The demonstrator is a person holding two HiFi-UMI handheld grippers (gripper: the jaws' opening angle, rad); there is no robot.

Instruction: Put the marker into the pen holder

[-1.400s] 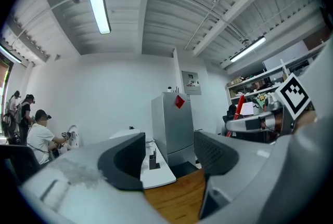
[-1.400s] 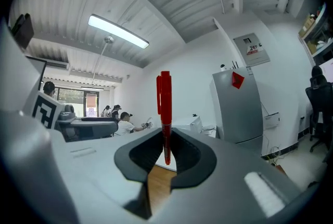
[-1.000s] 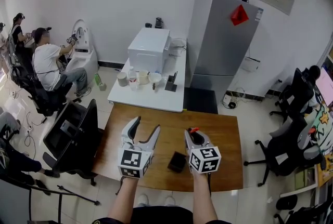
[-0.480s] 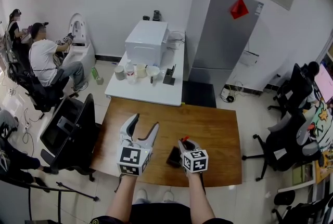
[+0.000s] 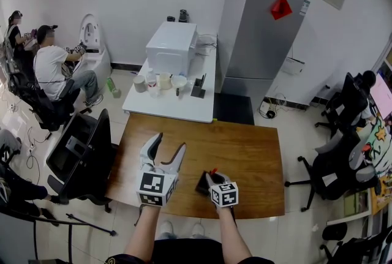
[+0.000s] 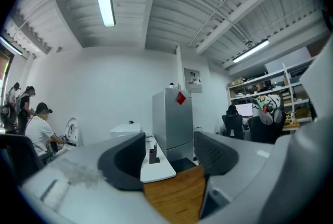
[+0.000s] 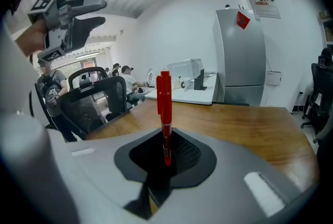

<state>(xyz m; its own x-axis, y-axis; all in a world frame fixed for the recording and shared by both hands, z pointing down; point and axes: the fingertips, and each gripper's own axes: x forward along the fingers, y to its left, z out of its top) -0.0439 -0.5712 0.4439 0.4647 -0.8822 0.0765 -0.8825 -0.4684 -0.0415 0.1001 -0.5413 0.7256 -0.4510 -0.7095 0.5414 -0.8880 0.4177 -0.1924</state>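
Note:
My right gripper (image 5: 214, 176) is shut on a red marker (image 5: 213, 170), close above the right side of a small black pen holder (image 5: 203, 183) near the front of the wooden table (image 5: 251, 158). In the right gripper view the marker (image 7: 164, 107) stands upright, its lower end pinched between the dark pads of the gripper (image 7: 165, 151). My left gripper (image 5: 166, 147) hovers open to the left of the holder with nothing in it. The left gripper view shows its jaws (image 6: 169, 158) wide apart over the table's far edge (image 6: 177, 194). The pen holder is hidden in both gripper views.
Beyond the wooden table stands a white table (image 5: 174, 106) with a white box (image 5: 171, 48), cups and a black stand. A grey fridge (image 5: 260, 36) stands behind it. Black chairs (image 5: 82, 149) flank the left side, another (image 5: 334, 174) the right. People sit at the far left (image 5: 52, 70).
My right gripper has moved left and back toward me with the marker, from the table's right-middle to just beside the pen holder. The left gripper has barely moved.

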